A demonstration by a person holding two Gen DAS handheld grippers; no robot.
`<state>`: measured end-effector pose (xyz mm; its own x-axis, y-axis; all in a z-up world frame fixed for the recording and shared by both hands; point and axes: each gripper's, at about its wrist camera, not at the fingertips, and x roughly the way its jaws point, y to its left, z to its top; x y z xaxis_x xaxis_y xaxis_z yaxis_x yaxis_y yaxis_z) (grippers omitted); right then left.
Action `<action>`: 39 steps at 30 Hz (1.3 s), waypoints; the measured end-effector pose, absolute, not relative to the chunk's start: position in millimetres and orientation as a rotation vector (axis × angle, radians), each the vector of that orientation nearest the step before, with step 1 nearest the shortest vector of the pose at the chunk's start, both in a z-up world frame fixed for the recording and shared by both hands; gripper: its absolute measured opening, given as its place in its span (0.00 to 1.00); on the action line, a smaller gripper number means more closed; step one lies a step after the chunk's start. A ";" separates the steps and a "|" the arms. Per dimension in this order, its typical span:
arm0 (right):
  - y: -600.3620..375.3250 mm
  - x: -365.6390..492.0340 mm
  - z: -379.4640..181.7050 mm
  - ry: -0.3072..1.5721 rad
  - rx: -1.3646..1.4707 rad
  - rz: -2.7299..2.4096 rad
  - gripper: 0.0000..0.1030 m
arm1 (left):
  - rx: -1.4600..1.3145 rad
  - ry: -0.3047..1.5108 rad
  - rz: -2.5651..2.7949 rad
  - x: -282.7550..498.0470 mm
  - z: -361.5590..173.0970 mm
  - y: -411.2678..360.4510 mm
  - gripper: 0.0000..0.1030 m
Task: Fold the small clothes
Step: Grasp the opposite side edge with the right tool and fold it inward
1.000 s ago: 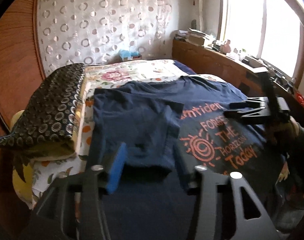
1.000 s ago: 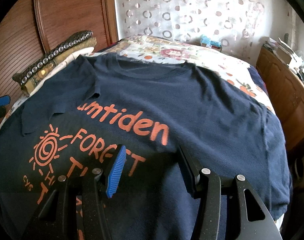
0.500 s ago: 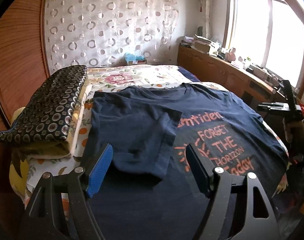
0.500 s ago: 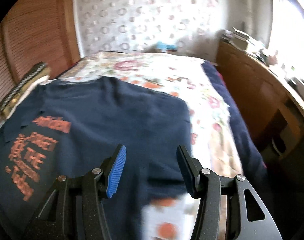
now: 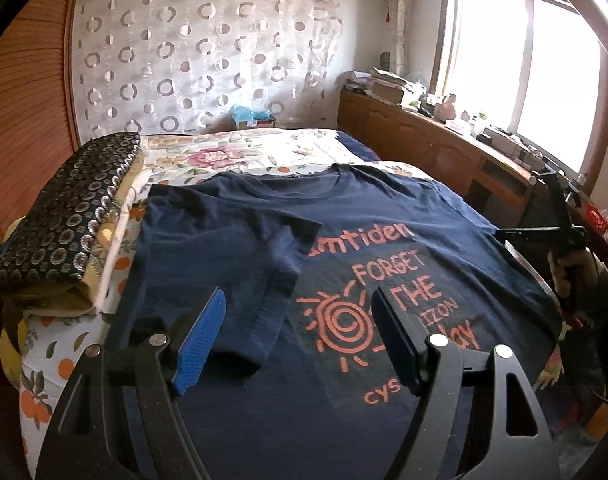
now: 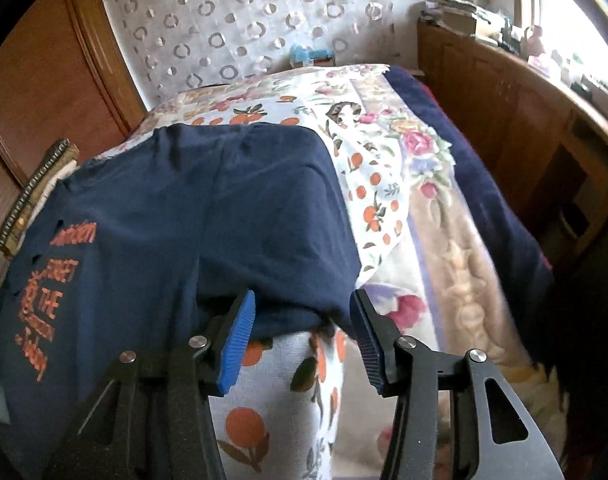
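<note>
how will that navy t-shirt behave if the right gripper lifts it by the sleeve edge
Probably floppy: the navy t-shirt already drapes over the floral bedspread and holds soft creases. Likely light, since the folded sleeve lies thin and flat. A lift at one edge by the right gripper would likely trail the rest and could disturb that fold.

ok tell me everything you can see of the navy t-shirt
The navy t-shirt is soft knit, lying front up on the floral bedspread, collar toward the curtain. Orange print shows a spiral sun and "FORGET THE". One sleeve side is already folded inward over the chest; the other sleeve lies flat, its edge in front of the open right gripper.
</note>
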<state>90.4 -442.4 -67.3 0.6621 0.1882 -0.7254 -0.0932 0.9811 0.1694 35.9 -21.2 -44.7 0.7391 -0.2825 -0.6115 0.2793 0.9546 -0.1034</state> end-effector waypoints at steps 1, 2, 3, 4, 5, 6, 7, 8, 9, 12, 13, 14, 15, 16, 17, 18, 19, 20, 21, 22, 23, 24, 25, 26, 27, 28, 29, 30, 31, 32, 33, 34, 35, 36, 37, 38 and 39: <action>-443.9 90.6 -67.5 0.833 0.132 0.168 0.43 | -0.003 0.674 -0.309 35.8 -45.6 -22.7 0.74; -444.8 91.0 -67.7 0.832 0.141 0.179 0.40 | -0.001 0.675 -0.310 35.7 -46.2 -24.2 0.74; -446.1 90.5 -66.9 0.831 0.148 0.190 0.35 | 0.001 0.677 -0.311 35.3 -47.2 -25.4 0.74; -446.9 90.1 -66.8 0.830 0.151 0.199 0.30 | 0.006 0.680 -0.311 34.7 -48.3 -27.0 0.74; -446.1 89.0 -66.7 0.828 0.147 0.200 0.28 | 0.010 0.682 -0.310 34.7 -49.1 -27.9 0.74; -445.1 88.0 -66.3 0.826 0.139 0.197 0.25 | 0.012 0.684 -0.309 34.6 -49.5 -28.4 0.74; -445.0 87.3 -65.8 0.825 0.125 0.191 0.23 | 0.014 0.686 -0.309 34.6 -50.2 -29.2 0.74; -442.6 86.9 -65.6 0.825 0.115 0.186 0.21 | 0.015 0.688 -0.309 35.0 -50.5 -30.0 0.74; -441.7 86.2 -65.1 0.825 0.101 0.179 0.17 | 0.017 0.689 -0.309 35.0 -51.1 -30.6 0.74; -435.0 83.6 -61.9 0.825 0.036 0.156 0.09 | 0.023 0.691 -0.307 34.7 -53.2 -33.1 0.74; -431.6 83.2 -61.3 0.823 0.010 0.148 0.07 | 0.026 0.692 -0.307 34.4 -53.4 -33.6 0.74; -428.5 82.2 -60.0 0.818 -0.010 0.141 0.07 | 0.028 0.693 -0.307 34.4 -54.1 -34.2 0.74; -425.0 80.7 -57.9 0.807 -0.031 0.134 0.06 | 0.030 0.694 -0.308 34.5 -54.7 -34.8 0.74; -420.4 79.8 -56.0 0.797 -0.047 0.128 0.05 | 0.030 0.695 -0.309 35.0 -55.5 -35.7 0.74; -416.2 77.1 -52.1 0.773 -0.068 0.118 0.05 | 0.032 0.697 -0.310 35.3 -56.7 -36.1 0.74; -411.9 73.0 -45.8 0.734 -0.081 0.114 0.05 | 0.033 0.699 -0.309 36.0 -57.6 -36.1 0.74; -407.7 68.8 -39.7 0.701 -0.081 0.123 0.05 | 0.035 0.704 -0.306 37.1 -59.2 -36.4 0.74; -402.7 64.7 -32.6 0.668 -0.081 0.134 0.05 | 0.038 0.710 -0.305 38.5 -61.3 -37.1 0.74; -396.6 61.7 -26.3 0.645 -0.085 0.141 0.05 | 0.043 0.716 -0.305 39.7 -63.1 -38.2 0.74; -390.4 59.1 -22.1 0.627 -0.088 0.153 0.05 | 0.047 0.719 -0.306 40.5 -64.3 -39.4 0.74; -383.2 56.2 -17.7 0.608 -0.089 0.176 0.05 | 0.049 0.721 -0.307 41.6 -65.0 -40.9 0.74; -374.8 53.9 -15.2 0.597 -0.092 0.204 0.05 | 0.048 0.723 -0.309 42.2 -65.8 -41.6 0.74; -365.8 52.5 -14.6 0.596 -0.102 0.226 0.05 | 0.046 0.729 -0.312 42.9 -66.7 -42.1 0.74; -358.9 51.3 -15.8 0.600 -0.108 0.243 0.05 | 0.044 0.732 -0.315 43.3 -67.6 -42.5 0.74; -350.1 50.1 -19.3 0.611 -0.113 0.269 0.05 | 0.044 0.738 -0.316 44.0 -68.6 -42.9 0.74; -341.5 48.8 -24.3 0.624 -0.118 0.291 0.05 | 0.047 0.744 -0.317 44.7 -69.6 -43.7 0.74; -333.9 48.1 -29.4 0.639 -0.126 0.307 0.05 | 0.052 0.750 -0.318 45.3 -70.2 -44.7 0.74; -330.4 48.1 -33.8 0.651 -0.132 0.319 0.05 | 0.054 0.753 -0.318 46.0 -71.1 -45.4 0.74; -325.2 47.5 -38.7 0.665 -0.138 0.333 0.05 | 0.055 0.757 -0.318 47.2 -72.2 -44.8 0.74; -320.3 47.2 -43.9 0.682 -0.146 0.345 0.05 | 0.062 0.765 -0.320 50.2 -73.0 -45.9 0.74; -317.3 48.3 -48.7 0.688 -0.158 0.349 0.05 | 0.074 0.772 -0.324 51.9 -73.9 -48.2 0.74; -314.8 48.7 -53.2 0.701 -0.160 0.356 0.05 | 0.085 0.777 -0.328 53.7 -75.0 -50.1 0.74; -314.7 51.9 -56.6 0.715 -0.156 0.365 0.05 | 0.094 0.781 -0.323 55.2 -76.2 -51.4 0.74; -315.6 55.2 -58.3 0.727 -0.152 0.370 0.05 | 0.105 0.787 -0.320 57.7 -77.8 -53.2 0.74; -315.1 55.6 -61.0 0.734 -0.150 0.372 0.05 | 0.110 0.793 -0.320 59.5 -79.4 -54.4 0.74; -315.1 56.4 -61.8 0.737 -0.148 0.371 0.05 | 0.115 0.801 -0.320 61.7 -80.9 -55.2 0.74; -316.0 57.3 -60.5 0.732 -0.150 0.365 0.06 | 0.118 0.807 -0.321 62.8 -82.2 -56.1 0.74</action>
